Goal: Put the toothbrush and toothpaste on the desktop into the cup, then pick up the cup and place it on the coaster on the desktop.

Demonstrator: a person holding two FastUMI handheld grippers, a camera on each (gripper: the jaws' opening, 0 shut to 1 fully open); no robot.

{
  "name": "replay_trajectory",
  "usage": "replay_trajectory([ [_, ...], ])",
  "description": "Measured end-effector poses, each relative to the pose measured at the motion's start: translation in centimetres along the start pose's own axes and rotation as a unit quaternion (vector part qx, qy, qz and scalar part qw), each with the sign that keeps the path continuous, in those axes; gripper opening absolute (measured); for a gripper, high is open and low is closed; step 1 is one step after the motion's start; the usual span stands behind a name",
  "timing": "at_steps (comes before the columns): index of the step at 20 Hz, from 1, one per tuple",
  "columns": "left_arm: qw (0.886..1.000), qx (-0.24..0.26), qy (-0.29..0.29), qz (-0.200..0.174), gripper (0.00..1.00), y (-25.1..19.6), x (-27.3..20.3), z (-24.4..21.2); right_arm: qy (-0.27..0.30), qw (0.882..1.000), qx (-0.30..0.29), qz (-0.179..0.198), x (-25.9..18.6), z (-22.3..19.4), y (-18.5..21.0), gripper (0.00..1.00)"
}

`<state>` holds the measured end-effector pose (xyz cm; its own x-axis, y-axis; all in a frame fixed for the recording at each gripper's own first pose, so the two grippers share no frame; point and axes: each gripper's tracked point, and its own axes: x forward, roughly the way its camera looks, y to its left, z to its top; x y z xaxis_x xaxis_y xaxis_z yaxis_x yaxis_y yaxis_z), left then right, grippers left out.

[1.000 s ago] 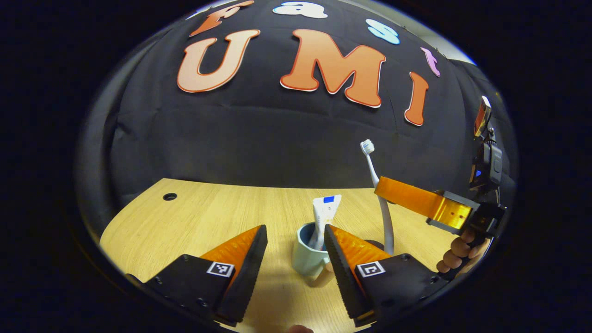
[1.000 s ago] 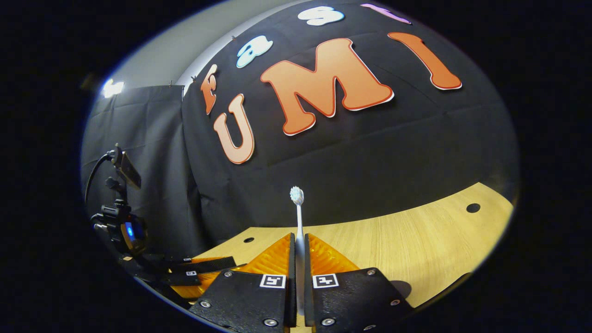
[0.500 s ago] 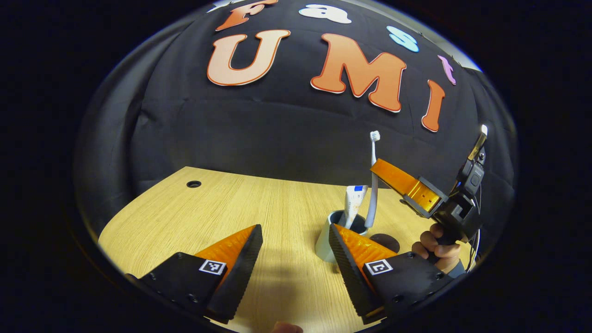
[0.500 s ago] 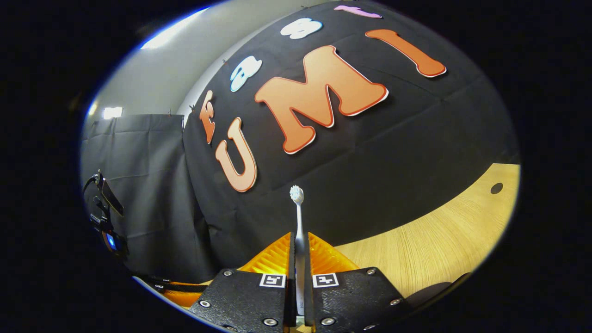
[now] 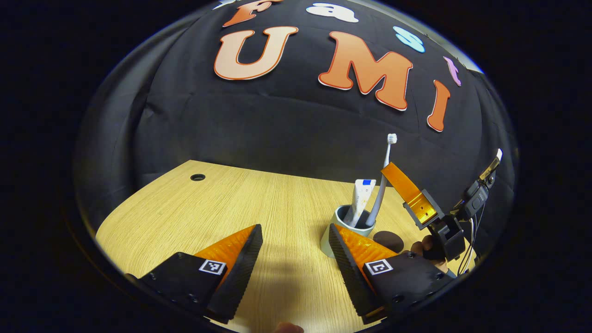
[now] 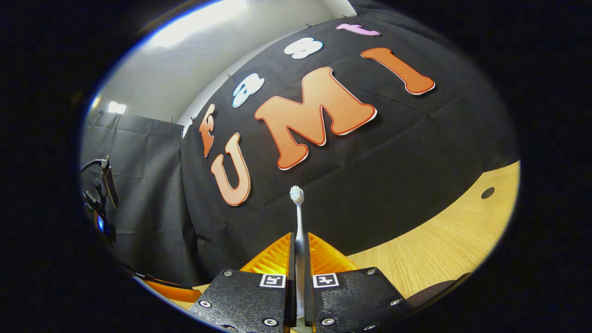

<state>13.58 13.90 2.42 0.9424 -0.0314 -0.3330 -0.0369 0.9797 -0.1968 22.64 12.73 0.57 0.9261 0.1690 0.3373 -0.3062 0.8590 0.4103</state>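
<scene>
pale wood grain covers the desk [image 5: 259,208], which has a small round hole [image 5: 197,177] near its far left corner and runs back to the black cloth wall [image 5: 277,125]. in the left gripper view the left gripper [image 5: 296,245] hangs low over the desk with its jaws spread wide and nothing between them, its right finger [image 5: 351,249] just in front of the cup [image 5: 334,231]. the light cup stands upright on the desk, and the white toothpaste tube [image 5: 360,200] leans inside it with its blue-marked end up. beside the cup, to its right, lies the dark round coaster [image 5: 387,240], apart from the cup. the right gripper [image 6: 299,259] is closed tight on the white toothbrush [image 6: 298,217], whose handle runs up between the two fingers with the bristle head on top. seen from the left gripper view, that toothbrush [image 5: 383,180] has its lower end down inside the cup next to the toothpaste, with the right gripper [image 5: 391,173] clamped on its handle above the rim and a hand [image 5: 428,247] under it.
</scene>
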Motion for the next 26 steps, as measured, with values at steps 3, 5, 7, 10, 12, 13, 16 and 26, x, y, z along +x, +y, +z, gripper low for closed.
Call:
replay_trajectory([
  [3,1.000,0.004,-0.002,0.000,0.94,-0.2,-0.2,0.3,0.016,1.000,0.002,-0.004,-0.4,-1.0,0.0,0.07],
  [5,1.000,0.005,-0.003,0.000,0.94,-0.4,-0.3,0.1,0.028,1.000,0.000,-0.009,-0.9,-1.2,-0.2,0.10],
  [7,1.000,0.005,-0.003,-0.005,0.94,-1.0,-0.7,0.2,0.040,0.999,-0.018,-0.015,-1.5,-1.0,-0.5,0.14],
  [10,1.000,0.016,-0.003,-0.020,0.94,-2.9,-0.7,1.0,0.052,0.998,-0.043,-0.004,-2.7,0.6,0.1,0.25],
  [12,0.999,0.024,0.001,-0.033,0.94,-4.1,-0.6,1.4,0.065,0.996,-0.056,-0.003,-3.7,1.6,0.1,0.35],
  [13,0.999,0.024,0.006,-0.045,0.94,-4.9,-0.5,1.4,0.067,0.996,-0.062,-0.002,-4.3,2.6,0.1,0.42],
  [16,0.997,0.029,0.026,-0.069,0.94,-6.6,0.0,1.9,0.074,0.993,-0.096,-0.008,-5.7,4.5,-0.5,0.61],
  [26,0.974,0.073,0.174,-0.122,0.94,-10.1,2.7,0.8,0.092,0.984,-0.150,-0.035,-10.9,9.7,-3.9,0.89],
])
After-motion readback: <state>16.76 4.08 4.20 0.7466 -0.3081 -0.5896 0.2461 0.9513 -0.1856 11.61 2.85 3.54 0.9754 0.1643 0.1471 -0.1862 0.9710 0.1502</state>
